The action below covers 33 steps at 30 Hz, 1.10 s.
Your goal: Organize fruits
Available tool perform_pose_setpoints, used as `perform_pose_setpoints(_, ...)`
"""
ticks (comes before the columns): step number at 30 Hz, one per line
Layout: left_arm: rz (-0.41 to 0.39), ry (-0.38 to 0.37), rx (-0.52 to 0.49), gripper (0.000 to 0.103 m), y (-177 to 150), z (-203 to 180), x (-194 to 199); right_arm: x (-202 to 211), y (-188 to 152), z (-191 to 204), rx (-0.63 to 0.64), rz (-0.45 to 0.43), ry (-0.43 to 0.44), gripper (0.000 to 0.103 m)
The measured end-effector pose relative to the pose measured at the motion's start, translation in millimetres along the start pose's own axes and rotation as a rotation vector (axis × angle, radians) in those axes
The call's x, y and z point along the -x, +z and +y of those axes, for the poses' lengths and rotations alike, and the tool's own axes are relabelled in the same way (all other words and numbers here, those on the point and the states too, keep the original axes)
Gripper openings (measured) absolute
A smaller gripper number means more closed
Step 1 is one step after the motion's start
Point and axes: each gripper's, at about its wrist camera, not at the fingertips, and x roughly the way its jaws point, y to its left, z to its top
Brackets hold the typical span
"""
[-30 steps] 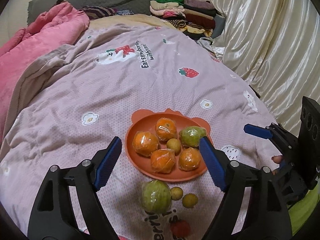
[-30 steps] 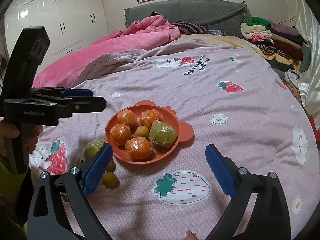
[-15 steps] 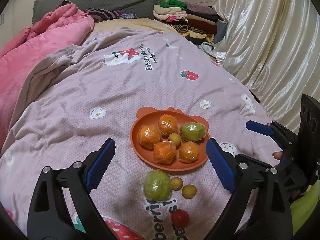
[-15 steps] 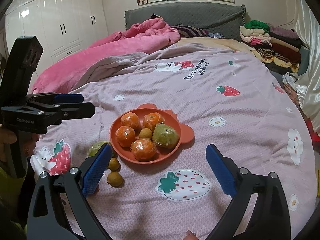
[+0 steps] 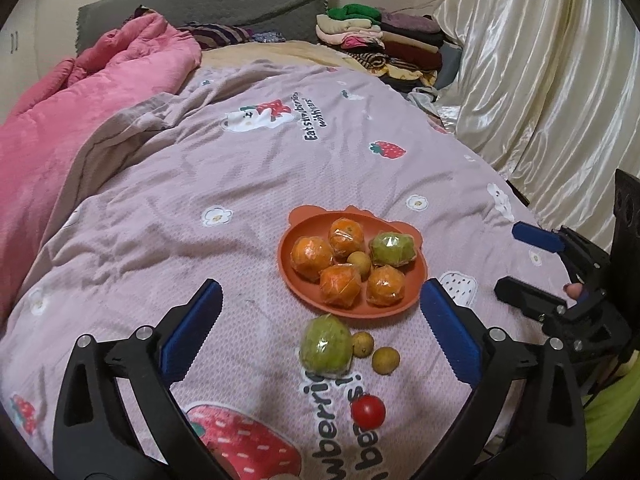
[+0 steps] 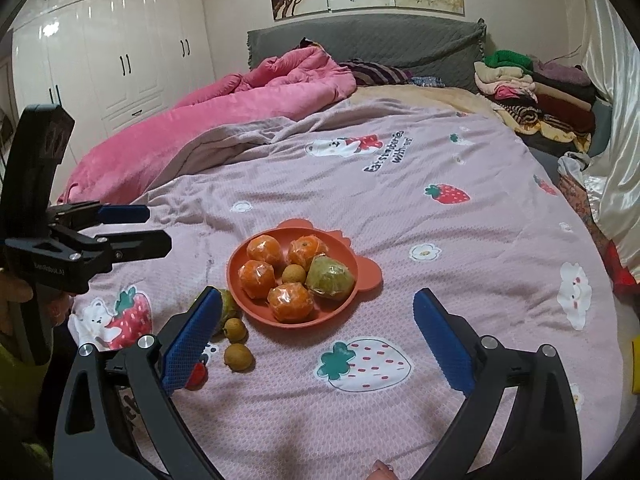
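Left tongs (image 5: 320,332) opening around nothing, right tongs (image 6: 318,332) wide; plate (image 5: 292,276) just beyond both.

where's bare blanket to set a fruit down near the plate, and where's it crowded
Free: the blanket left of the orange plate, toward the pink quilt, and beyond the plate toward the printed strawberry. Crowded: the plate's near edge, where the wrapped green fruit, two small brown fruits and the cherry tomato lie.
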Motion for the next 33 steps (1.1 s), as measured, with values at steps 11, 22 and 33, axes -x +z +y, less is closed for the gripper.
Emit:
perform_pose_setpoints(11, -0.013, 0.030, 0.001, 0.093, -7.8, 0.2, 19.6, 18.0, 0.9, 6.1, 0.012, -0.022, -0.006, 0.097)
perform_pose_setpoints(22, -0.023, 0.048, 0.004, 0.093, -13.6, -0.9, 31.7, 27.1, -0.1, 10.5, 0.018, -0.033, 0.003, 0.098)
perform_pose_setpoints(33, -0.017, 0.065, -0.002, 0.093, -21.7, -3.6, 40.1, 32.4, -8.7, 17.4, 0.027, -0.026, 0.016, 0.098)
